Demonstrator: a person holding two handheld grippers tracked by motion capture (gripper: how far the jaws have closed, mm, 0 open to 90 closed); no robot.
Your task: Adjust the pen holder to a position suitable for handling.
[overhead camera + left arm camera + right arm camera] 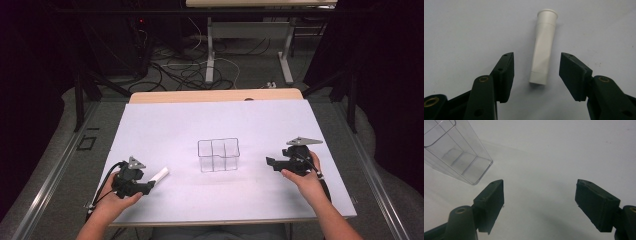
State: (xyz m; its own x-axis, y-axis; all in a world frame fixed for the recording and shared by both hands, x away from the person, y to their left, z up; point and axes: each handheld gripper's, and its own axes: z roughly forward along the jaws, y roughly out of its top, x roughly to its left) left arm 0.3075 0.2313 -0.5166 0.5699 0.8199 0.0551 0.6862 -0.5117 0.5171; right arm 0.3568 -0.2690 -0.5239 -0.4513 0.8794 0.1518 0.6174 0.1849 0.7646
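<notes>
High view — one clear divided container [218,155] stood mid-worktop [165,125], one white tube [160,175] lay near the left claw [148,188] | Left gripper view — jaws apart, flanking the tube's flat end; best centred before closing | Right gripper view — right claw [540,203] apart, empty, beside the container.

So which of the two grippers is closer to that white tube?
Left. The left gripper has its open jaws either side of the white tube; the right gripper sits beyond the clear organizer.
</notes>
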